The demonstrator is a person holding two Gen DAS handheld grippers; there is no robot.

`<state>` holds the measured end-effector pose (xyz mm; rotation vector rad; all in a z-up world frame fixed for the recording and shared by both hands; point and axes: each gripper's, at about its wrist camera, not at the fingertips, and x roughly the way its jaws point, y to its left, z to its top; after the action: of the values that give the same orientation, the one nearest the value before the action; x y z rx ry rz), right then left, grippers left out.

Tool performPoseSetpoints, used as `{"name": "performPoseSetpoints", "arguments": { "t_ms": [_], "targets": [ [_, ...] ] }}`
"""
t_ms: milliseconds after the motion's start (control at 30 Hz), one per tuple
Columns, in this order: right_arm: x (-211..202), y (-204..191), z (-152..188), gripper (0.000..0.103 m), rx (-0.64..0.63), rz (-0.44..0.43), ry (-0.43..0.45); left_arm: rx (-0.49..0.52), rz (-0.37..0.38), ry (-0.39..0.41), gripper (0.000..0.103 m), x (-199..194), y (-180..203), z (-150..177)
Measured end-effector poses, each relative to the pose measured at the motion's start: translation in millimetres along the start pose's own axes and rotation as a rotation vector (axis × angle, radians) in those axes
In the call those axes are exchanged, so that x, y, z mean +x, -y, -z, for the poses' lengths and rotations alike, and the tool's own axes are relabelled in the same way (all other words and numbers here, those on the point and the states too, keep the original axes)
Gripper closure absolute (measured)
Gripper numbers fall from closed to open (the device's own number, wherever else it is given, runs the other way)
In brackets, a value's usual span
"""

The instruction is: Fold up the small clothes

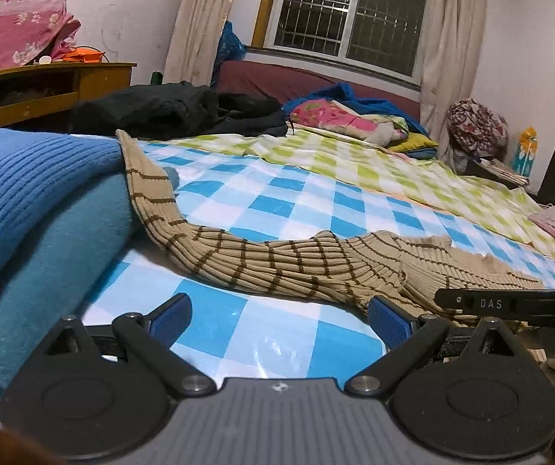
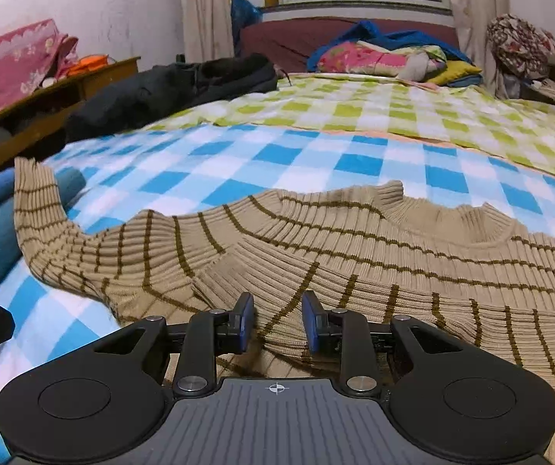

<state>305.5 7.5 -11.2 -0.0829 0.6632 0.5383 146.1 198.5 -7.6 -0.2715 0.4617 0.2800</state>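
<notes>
Item: beige ribbed sweater with brown stripes (image 2: 316, 248), lying spread across the middle and lower right of the right wrist frame on a blue-and-white checked sheet (image 2: 238, 162); neckline toward centre right, one sleeve (image 2: 41, 209) running to the left edge, its cuff resting against folded knitwear.

Left gripper (image 1: 279, 316): lower centre of its frame, fingers spread wide over bare sheet, pinching nothing; right blue pad (image 1: 387, 319) just beside the sweater's edge.

Right gripper (image 2: 277, 319): lower centre, fingers partly apart, a raised fold of sweater between them; contact cannot be told.

Adjacent: blue ribbed knit (image 1: 25, 190) stacked on a teal garment (image 1: 56, 259), left of frame. Green checked sheet (image 2: 393, 112) beyond, upper centre. Black clothing (image 1: 169, 106), upper left.
</notes>
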Motion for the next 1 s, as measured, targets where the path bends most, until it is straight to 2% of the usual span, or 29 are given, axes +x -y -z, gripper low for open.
{"name": "performPoseSetpoints", "arguments": {
  "t_ms": [200, 333, 433, 667, 800, 900, 1000],
  "targets": [
    [1.7, -5.1, 1.5, 0.073, -0.037, 0.022, 0.010, 0.039, 0.019, -0.011, 0.000, 3.4, 6.7, 5.9],
    [10.7, -24.5, 3.6, 0.073, -0.136, 0.052, 0.030, 0.047, 0.014, -0.015, 0.001, 4.3, 7.9, 7.7],
    [16.4, -33.0, 2.9, 0.079, -0.174, 0.067, 0.036, 0.043, 0.014, -0.024, 0.000, 6.2, 8.1, 9.4],
    [22.3, -27.4, -3.5, 0.075, -0.115, 0.041, 0.026, 0.064, 0.020, -0.027, 0.001, 5.8, 11.3, 11.6],
    [-3.5, -15.6, -5.6, 0.075, -0.065, 0.033, 0.075, 0.056, 0.019, -0.011, 0.001, 2.4, 9.6, 9.2],
    [-29.2, 6.3, -0.8, 0.075, -0.032, 0.068, 0.114, 0.047, 0.022, -0.013, 0.001, 2.7, 8.7, 8.8],
    [-43.9, 30.6, 9.1, 0.075, -0.008, 0.133, 0.115, 0.050, 0.024, -0.015, 0.001, 2.6, 10.7, 9.8]
  ]
}}
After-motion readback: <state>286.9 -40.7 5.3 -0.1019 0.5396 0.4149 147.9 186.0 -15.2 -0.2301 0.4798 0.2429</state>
